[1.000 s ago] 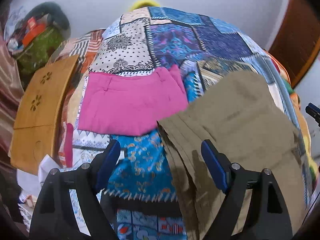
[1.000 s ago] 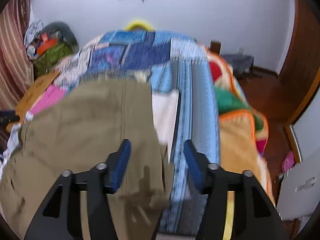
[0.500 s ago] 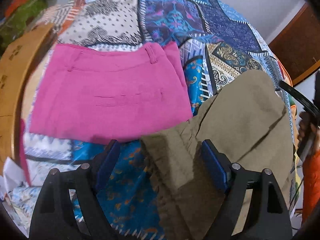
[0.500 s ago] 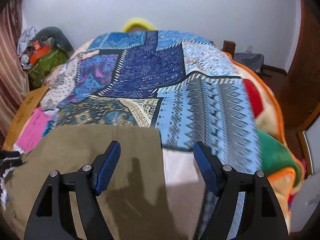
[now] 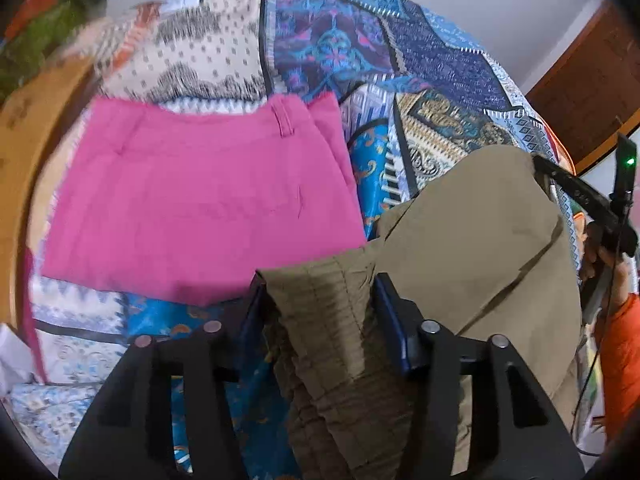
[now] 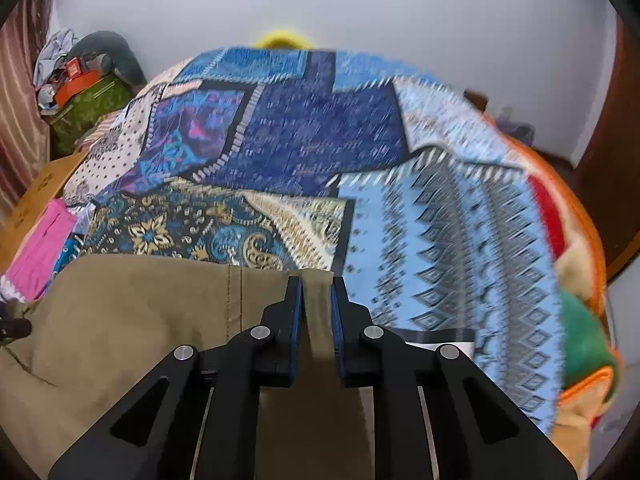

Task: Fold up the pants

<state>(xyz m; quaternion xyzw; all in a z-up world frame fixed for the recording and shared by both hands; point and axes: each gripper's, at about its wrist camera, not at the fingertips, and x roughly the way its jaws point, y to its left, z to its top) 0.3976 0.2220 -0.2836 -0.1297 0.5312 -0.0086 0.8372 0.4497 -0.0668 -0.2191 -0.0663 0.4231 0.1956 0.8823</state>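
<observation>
Olive-khaki pants [image 5: 472, 240] lie on a patchwork bedspread [image 5: 332, 44]. My left gripper [image 5: 320, 292] is shut on their gathered elastic waistband, which bunches up between the blue pads. My right gripper [image 6: 317, 296] is shut on the far right corner of the same pants [image 6: 132, 312], pinching a strip of cloth at the edge. The pants stretch between the two grippers. In the left wrist view the right gripper's black body [image 5: 588, 204] shows at the pants' far corner.
Folded pink shorts [image 5: 200, 196] lie flat on the bed left of the khaki pants, also at the left edge of the right wrist view [image 6: 40, 248]. A wooden board [image 5: 24, 152] borders the bed's left side. Bags [image 6: 84, 92] pile in the far left corner.
Both grippers were open and have closed on the khaki pants, the left on the waistband, the right on the far corner. Both moved forward over the bed.
</observation>
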